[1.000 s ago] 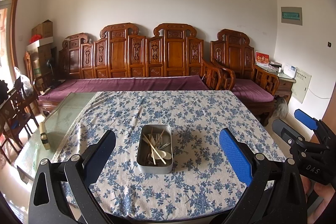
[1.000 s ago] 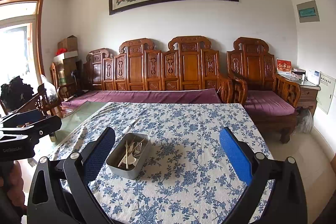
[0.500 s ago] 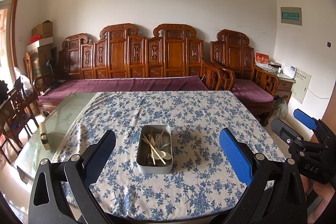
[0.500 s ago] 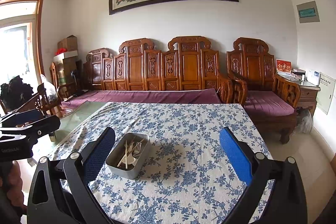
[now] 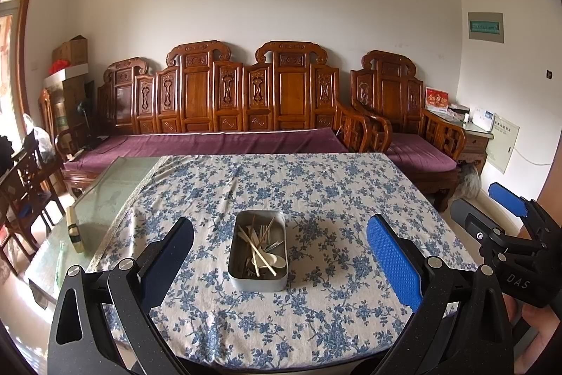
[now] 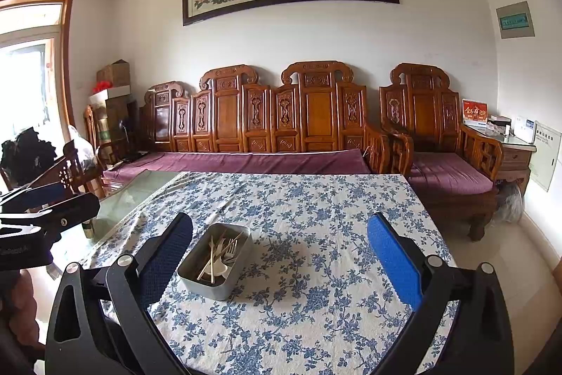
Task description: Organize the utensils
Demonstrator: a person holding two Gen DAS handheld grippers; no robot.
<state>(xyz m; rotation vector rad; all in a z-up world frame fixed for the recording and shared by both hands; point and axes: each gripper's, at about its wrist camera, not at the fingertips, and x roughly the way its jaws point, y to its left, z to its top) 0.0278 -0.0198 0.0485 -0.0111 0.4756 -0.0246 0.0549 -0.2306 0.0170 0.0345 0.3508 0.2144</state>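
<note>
A grey metal tin [image 5: 258, 273] [image 6: 215, 260] sits on the blue-flowered tablecloth [image 5: 316, 199] [image 6: 309, 234], holding a loose pile of utensils [image 5: 261, 243] [image 6: 219, 255]: wooden chopsticks, forks and a white spoon. My left gripper [image 5: 280, 255] hangs open above the table's near edge, the tin framed between its fingers and farther off. My right gripper [image 6: 280, 255] is also open, with the tin near its left finger [image 6: 165, 255]. Each gripper shows at the edge of the other's view, held by a hand. Neither holds anything.
A carved wooden bench with purple cushions [image 5: 224, 143] runs behind the table, an armchair [image 6: 442, 143] to its right. Bare glass tabletop [image 5: 105, 192] lies left of the cloth with a small bottle [image 5: 74, 231] on it. Wooden chairs [image 5: 24, 188] stand at left.
Both grippers have drifted very slightly; the tin and utensils have not moved, and both grippers stay open.
</note>
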